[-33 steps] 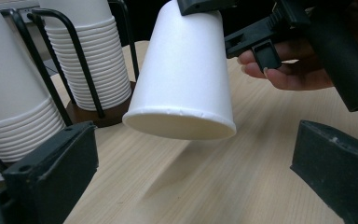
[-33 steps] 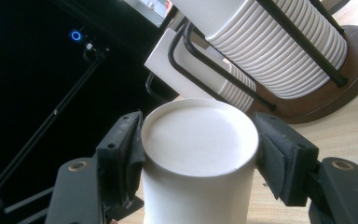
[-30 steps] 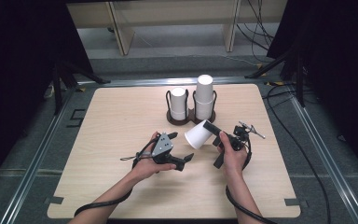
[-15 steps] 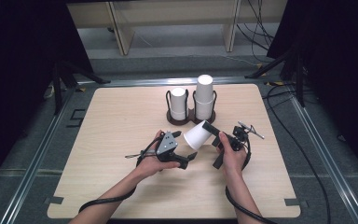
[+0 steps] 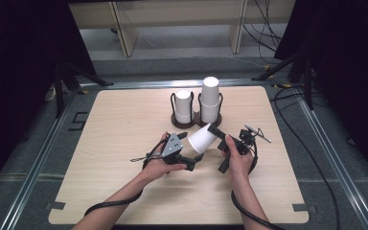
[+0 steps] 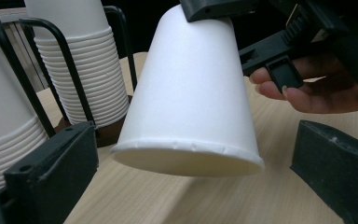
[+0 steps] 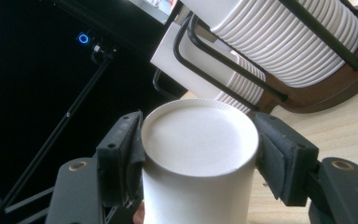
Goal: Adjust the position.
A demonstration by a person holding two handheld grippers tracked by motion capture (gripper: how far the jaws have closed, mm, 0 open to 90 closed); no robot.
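Note:
A white paper cup (image 5: 201,139) hangs tilted above the table, its mouth turned down toward my left hand. My right gripper (image 5: 211,134) is shut on the cup's closed end. In the right gripper view both pads press the cup (image 7: 198,144) just below its base, with the right gripper (image 7: 199,151) around it. My left gripper (image 5: 188,150) stands open at the cup's mouth. In the left gripper view the cup (image 6: 191,93) hangs rim downward, and the left gripper (image 6: 196,175) has a jaw on each side of the rim, apart from it.
A dark wire cup holder (image 5: 195,118) stands at the back middle of the wooden table (image 5: 120,129). It holds two upside-down stacks of white cups, a shorter one (image 5: 183,105) and a taller one (image 5: 210,97). Cables trail off toward the near edge.
My left gripper has edged up and to the right, so its jaws now flank the cup's rim. The right gripper and the cup have held still.

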